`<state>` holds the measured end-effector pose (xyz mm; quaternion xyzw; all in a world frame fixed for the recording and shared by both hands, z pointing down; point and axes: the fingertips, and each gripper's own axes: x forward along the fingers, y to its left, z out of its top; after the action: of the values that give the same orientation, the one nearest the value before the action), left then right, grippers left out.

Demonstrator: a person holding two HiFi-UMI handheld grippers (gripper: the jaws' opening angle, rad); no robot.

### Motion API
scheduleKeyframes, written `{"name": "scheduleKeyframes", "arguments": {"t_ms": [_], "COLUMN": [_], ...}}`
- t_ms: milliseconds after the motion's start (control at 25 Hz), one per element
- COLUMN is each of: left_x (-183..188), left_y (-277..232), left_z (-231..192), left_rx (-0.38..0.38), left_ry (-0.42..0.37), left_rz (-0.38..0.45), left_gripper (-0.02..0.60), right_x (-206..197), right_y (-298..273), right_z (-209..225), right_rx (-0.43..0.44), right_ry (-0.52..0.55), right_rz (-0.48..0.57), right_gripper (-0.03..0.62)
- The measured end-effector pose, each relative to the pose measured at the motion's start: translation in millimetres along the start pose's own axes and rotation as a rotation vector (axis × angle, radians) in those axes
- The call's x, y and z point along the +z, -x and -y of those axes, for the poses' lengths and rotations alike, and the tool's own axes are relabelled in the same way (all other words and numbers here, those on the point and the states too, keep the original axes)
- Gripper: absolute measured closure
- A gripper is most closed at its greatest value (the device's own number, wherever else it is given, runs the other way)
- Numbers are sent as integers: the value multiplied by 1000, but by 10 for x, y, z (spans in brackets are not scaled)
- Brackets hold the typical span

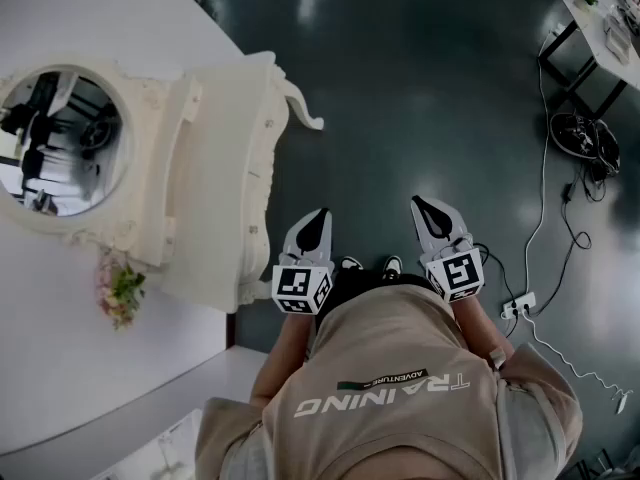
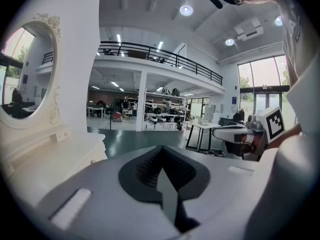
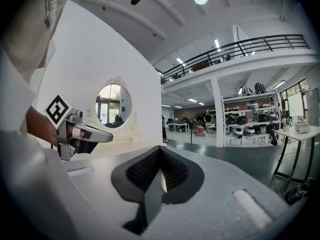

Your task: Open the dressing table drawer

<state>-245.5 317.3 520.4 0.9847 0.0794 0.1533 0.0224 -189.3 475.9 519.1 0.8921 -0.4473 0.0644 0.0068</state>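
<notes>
Dressing table [image 1: 215, 198] stands at the left of the head view, its front toward the frame middle. You hold the left gripper [image 1: 317, 218] and the right gripper [image 1: 422, 208] before your body, apart from it, probably because the reach is not begun. Both claws are clenched and empty.

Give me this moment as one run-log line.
left tool: shut, empty | right tool: shut, empty | cream carved dressing table: untouched, both tools short of it
</notes>
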Motion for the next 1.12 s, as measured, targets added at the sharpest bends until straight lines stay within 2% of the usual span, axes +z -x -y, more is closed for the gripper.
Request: {"name": "scheduleKeyframes", "arguments": {"t_ms": [320,680,1120], "left_x": [127,163,640], "left_y": [-207,-547,-1007], "left_z": [-123,-604,-1336], "left_rx": [4,11,-23], "left_ry": [17,72,82], "left_rz": [9,-4,74], "left_gripper": [563,563,563], "right_x": [131,183,796], "right_y": [-260,-870,-1859], "right_z": [61,144,197], "right_rx": [41,81,78], "right_ry": [12,28,74], "right_rz": [24,-23,36], "right_gripper": [592,592,592]}}
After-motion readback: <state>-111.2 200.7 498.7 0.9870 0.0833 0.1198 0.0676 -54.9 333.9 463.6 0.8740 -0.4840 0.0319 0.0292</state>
